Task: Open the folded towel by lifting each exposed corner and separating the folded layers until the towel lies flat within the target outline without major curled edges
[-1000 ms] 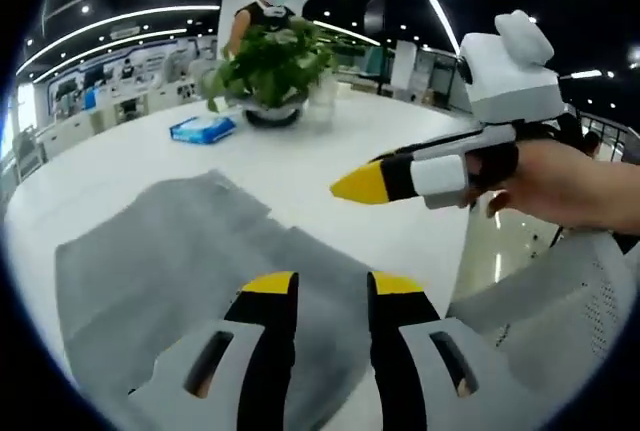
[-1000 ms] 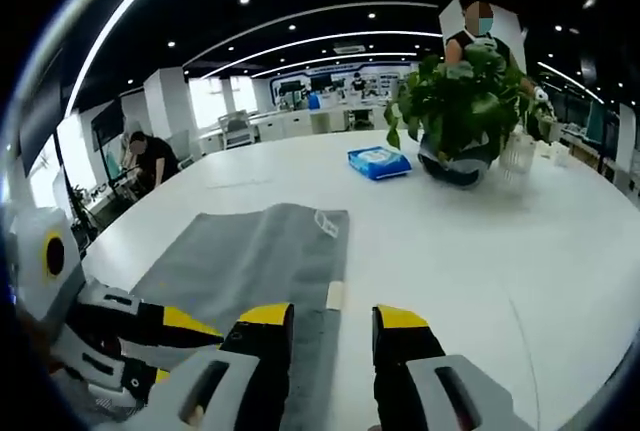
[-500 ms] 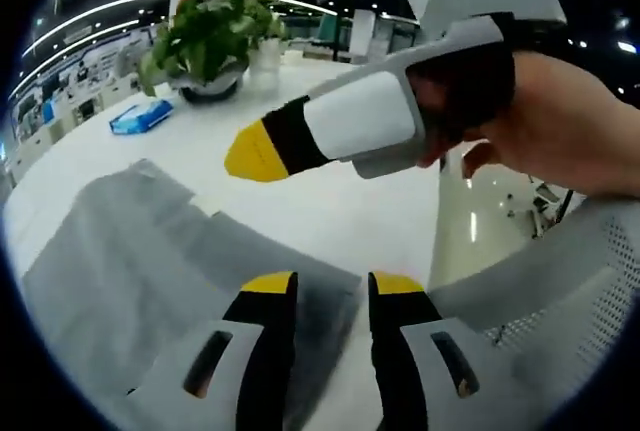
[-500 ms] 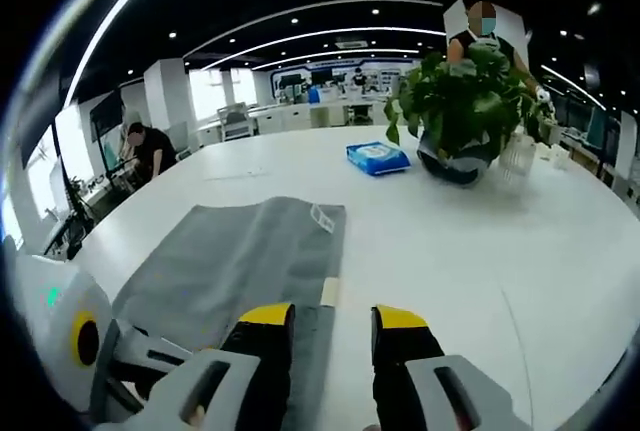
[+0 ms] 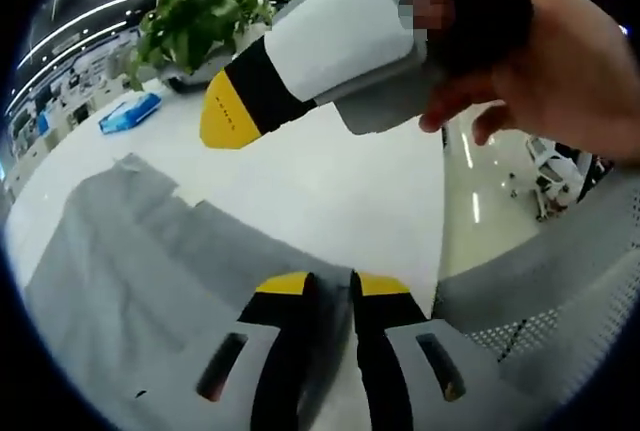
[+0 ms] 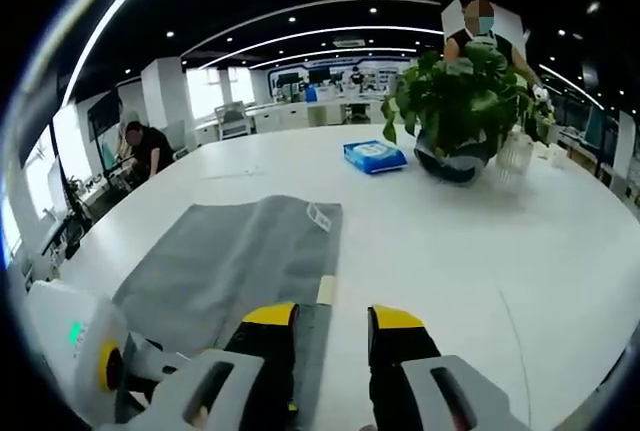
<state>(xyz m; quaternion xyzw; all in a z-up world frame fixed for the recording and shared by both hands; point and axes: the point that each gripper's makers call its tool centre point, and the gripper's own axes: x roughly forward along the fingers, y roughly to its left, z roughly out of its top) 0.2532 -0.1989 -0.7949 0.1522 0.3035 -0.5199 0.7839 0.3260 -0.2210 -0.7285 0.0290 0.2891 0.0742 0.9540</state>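
Observation:
A grey towel [image 5: 150, 271] lies folded on the white table [image 5: 330, 181]. My left gripper [image 5: 332, 286] is down at the towel's near corner by the table edge, its jaws drawn almost together with grey cloth in the narrow gap. The right gripper [image 5: 225, 116] hangs just above it in a person's hand [image 5: 550, 61]. In the right gripper view the towel [image 6: 230, 261] stretches away with a white label [image 6: 320, 216] at its far corner. My right gripper [image 6: 332, 319] stands open over the towel's right edge, and the left gripper [image 6: 100, 371] shows at lower left.
A potted plant [image 6: 465, 101] and a blue packet [image 6: 370, 156] stand at the table's far side, with a person behind the plant. A grey mesh chair [image 5: 540, 291] sits past the table edge. Another person [image 6: 140, 151] is at a far desk.
My left jaws have closed in from a wide gap onto the towel's near corner. The right gripper has come closer and looms larger in the left gripper view.

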